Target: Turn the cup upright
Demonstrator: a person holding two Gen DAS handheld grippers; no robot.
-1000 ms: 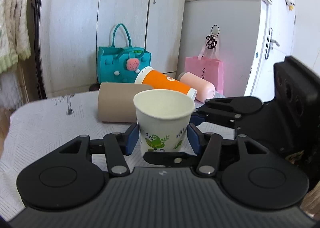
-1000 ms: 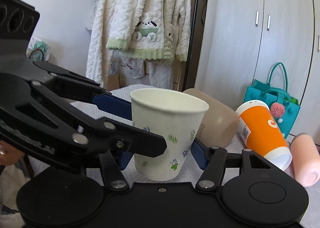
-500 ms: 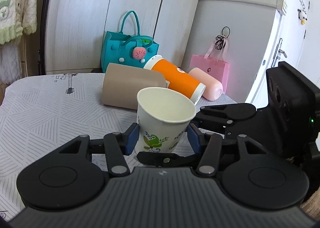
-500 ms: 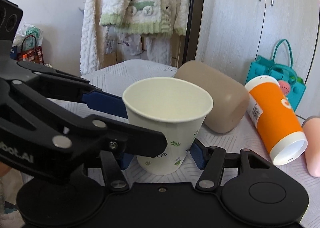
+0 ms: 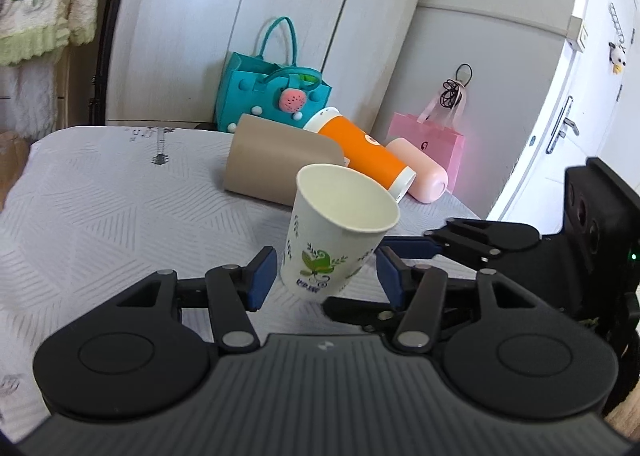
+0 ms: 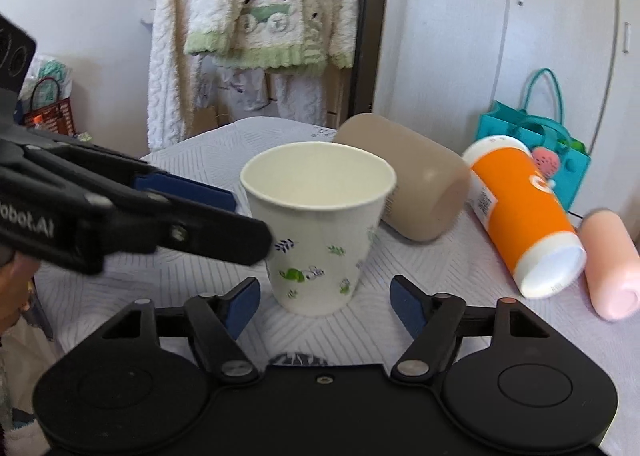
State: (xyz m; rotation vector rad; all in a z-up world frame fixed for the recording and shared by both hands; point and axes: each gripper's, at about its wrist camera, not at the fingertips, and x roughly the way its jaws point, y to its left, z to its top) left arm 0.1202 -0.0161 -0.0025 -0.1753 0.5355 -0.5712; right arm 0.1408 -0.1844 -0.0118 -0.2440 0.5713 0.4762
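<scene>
Paper cup (image 6: pixel 320 228) stands mouth-up on the counter (image 5: pixel 112 208), both sets of jaws spread apart around it.

The left gripper (image 5: pixel 326 274) and right gripper (image 6: pixel 324 302) each bracket the cup's base with blue pads clear of its wall; in the left view the cup looks tilted, probably from the lens. Behind the cup lie a tan tumbler (image 6: pixel 408 180), an orange cup (image 6: pixel 520 208) and a pink bottle (image 6: pixel 610 260) on their sides. The step in hand seems to be release: drawing both grippers straight back, without brushing the light cup, should keep it standing.
</scene>
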